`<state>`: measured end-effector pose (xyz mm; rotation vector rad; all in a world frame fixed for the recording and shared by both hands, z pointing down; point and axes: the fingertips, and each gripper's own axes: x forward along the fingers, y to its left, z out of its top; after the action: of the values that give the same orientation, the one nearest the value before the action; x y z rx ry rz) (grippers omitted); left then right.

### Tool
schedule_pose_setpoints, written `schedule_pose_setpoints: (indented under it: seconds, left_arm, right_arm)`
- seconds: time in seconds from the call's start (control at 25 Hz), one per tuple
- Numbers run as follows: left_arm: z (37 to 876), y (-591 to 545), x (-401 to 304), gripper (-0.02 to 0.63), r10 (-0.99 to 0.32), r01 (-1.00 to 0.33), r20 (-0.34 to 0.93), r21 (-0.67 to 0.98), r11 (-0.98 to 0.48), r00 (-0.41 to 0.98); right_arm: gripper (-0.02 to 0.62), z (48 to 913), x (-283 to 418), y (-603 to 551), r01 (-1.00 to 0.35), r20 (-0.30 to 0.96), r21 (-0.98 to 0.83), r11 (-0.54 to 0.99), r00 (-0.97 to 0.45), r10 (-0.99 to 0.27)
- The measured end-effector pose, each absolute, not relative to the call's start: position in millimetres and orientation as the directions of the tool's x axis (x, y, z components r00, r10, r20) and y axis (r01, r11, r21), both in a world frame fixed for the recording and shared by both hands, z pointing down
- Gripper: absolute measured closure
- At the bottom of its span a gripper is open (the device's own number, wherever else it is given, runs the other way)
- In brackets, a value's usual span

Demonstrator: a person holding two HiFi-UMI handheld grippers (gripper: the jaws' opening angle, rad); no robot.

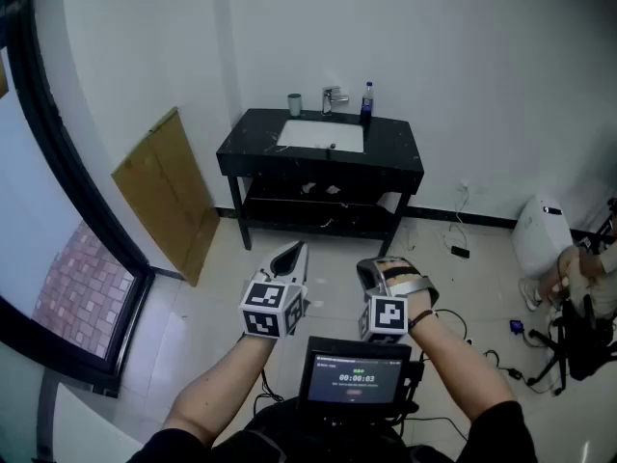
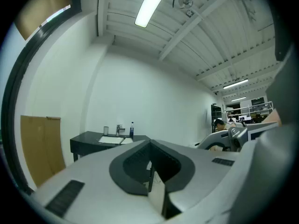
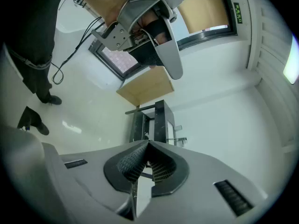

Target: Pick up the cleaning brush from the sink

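Note:
A white sink (image 1: pixel 320 135) is set in a black vanity table (image 1: pixel 395 157) against the far wall, a few steps away. No cleaning brush can be made out at this distance. My left gripper (image 1: pixel 297 250) and right gripper (image 1: pixel 364 271) are held side by side above the floor, well short of the table. Both are shut with nothing between the jaws. The left gripper view shows its jaws (image 2: pixel 149 143) closed tip to tip, with the vanity table (image 2: pixel 88 141) far off. In the right gripper view its jaws (image 3: pixel 148 143) are closed, with the table (image 3: pixel 159 120) ahead.
On the vanity stand a faucet (image 1: pixel 335 97), a cup (image 1: pixel 295 104) and a blue bottle (image 1: pixel 366 102). A cardboard sheet (image 1: pixel 169 191) leans on the left wall. Cables (image 1: pixel 455 249), a white appliance (image 1: pixel 540 234) and a person (image 1: pixel 588 283) are at the right. A small screen (image 1: pixel 357 374) sits below my grippers.

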<state>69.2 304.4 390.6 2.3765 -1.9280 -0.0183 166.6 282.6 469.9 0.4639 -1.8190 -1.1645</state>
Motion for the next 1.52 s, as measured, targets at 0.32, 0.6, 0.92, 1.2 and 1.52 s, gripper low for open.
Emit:
schedule_pose_setpoints:
  seconds: [0.32,0.6,0.92,1.2,1.52]
  left_arm:
    - [383,293,100,0.600,-0.974,-0.975,0.032,0.005,-0.223,0.223]
    - [383,273,132,0.598,-0.974,-0.975,0.042,0.012,-0.220,0.220]
    - [384,245,87,0.598,-0.993,-0.995,0.061,0.033,-0.097,0.099]
    - [364,177,-10,0.598,-0.995,-0.994,0.016,0.037,-0.103,0.103]
    - [339,64,-111,0.598,-0.992,-0.992,0.023,0.038,-0.123,0.124]
  right_arm:
    - [0.589,467,180,274,0.151,0.487,0.858,0.490,-0.539,-0.687]
    - [0.589,467,210,254,0.141,0.484,0.853,0.502,-0.570,-0.664]
    - [0.589,451,185,219,0.155,0.487,0.847,0.509,-0.611,-0.624]
    - [0.589,424,96,145,0.166,0.476,0.861,0.481,-0.597,-0.646]
    - [0.589,366,7,19,-0.062,0.435,0.812,0.580,-0.598,-0.673]
